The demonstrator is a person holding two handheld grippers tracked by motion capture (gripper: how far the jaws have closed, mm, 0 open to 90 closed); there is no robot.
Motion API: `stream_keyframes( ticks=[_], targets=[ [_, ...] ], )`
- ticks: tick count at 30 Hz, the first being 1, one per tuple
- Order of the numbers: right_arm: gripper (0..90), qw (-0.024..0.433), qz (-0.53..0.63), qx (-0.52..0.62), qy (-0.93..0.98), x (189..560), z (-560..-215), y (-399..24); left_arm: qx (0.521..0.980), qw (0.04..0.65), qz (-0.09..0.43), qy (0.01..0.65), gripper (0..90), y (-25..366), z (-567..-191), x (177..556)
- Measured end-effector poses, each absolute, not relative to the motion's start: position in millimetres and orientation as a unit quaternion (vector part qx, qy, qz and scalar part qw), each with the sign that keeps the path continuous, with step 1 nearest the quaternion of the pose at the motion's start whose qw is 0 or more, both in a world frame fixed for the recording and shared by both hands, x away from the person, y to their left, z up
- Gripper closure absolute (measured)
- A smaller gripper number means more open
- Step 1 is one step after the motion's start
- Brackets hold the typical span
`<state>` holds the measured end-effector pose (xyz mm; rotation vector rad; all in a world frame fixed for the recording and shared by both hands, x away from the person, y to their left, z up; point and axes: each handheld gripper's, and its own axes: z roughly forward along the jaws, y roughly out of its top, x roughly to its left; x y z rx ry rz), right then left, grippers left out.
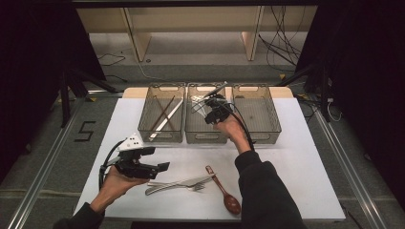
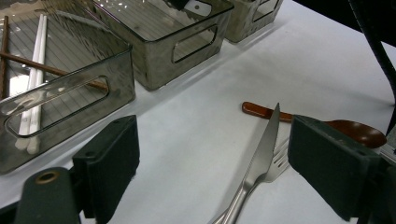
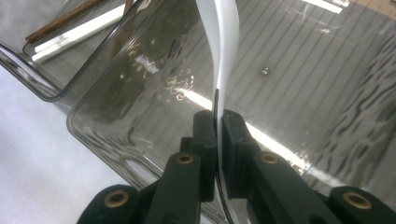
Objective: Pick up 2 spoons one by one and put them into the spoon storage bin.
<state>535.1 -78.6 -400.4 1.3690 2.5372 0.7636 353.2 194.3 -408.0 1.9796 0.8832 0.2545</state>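
High view: right claw (image 1: 210, 98) hovering over the middle bin (image 1: 205, 136), clamping a pale utensil (image 1: 216, 89) that is sticking up and away toward the bin's far rim. Left claw (image 1: 165, 167) resting low over the bench (image 1: 296, 157) at the near left, pointing right toward a knife (image 1: 179, 184) and fork (image 1: 196, 187) lying together, with a brown spoon (image 1: 224, 191) just right of them. Left bin (image 1: 161, 136) holding chopsticks (image 1: 165, 114), brown and white; right bin (image 1: 260, 136) standing beside the middle one.

Left claw view: jaws standing wide apart, gripping nothing, framing the bench. Knife (image 2: 261, 154) lying between them, tip pointing away, fork (image 2: 279, 161) tucked just beside it, spoon (image 2: 355, 130) lying across behind the right-hand jaw. Chopsticks (image 2: 35, 70) lying in the nearest bin (image 2: 70, 100), the next bin (image 2: 187, 46) standing beyond it.

Right claw view: jaws pressing together on the thin utensil (image 3: 224, 42), seen edge-on, rising white and curved from between the pads. Middle bin (image 3: 107, 121) lying below, ribbed floor glinting. Chopsticks (image 3: 74, 32) showing through the walls at the upper left.
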Motion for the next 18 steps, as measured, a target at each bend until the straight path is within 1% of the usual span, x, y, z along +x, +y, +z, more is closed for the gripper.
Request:
stream_keyframes(
  ticks=[3,4,5,6,8,12,15,18],
  targets=[
    [85.0,0.077,0.253,0.455,0.850,535.3,-403.4,-75.0,0.805,0.461,0.103,0.359,16.3,194.2,-407.8,353.0],
    [83.4,0.076,0.255,0.453,0.851,535.5,-404.3,-74.2,0.805,0.461,0.103,0.359,16.3,194.1,-407.8,353.0],
    [78.5,0.071,0.258,0.452,0.851,535.5,-404.3,-73.6,0.805,0.461,0.103,0.358,16.3,194.2,-407.8,353.0],
    [75.6,0.069,0.263,0.449,0.851,535.6,-404.3,-73.3,0.805,0.461,0.103,0.359,16.3,194.2,-407.8,353.0],
    [74.9,0.067,0.266,0.444,0.853,534.5,-402.6,-72.8,0.805,0.461,0.103,0.358,16.3,194.5,-407.8,353.1],
    [68.6,0.063,0.275,0.446,0.849,532.7,-397.2,-77.3,0.805,0.461,0.103,0.358,16.3,194.6,-407.7,353.0],
    [59.0,0.064,0.283,0.450,0.845,530.4,-392.9,-82.5,0.805,0.461,0.103,0.359,16.2,194.6,-407.7,353.0],
    [52.5,0.064,0.288,0.440,0.848,524.8,-387.9,-87.0,0.806,0.460,0.103,0.358,16.1,194.9,-407.7,353.4]
  ],
)
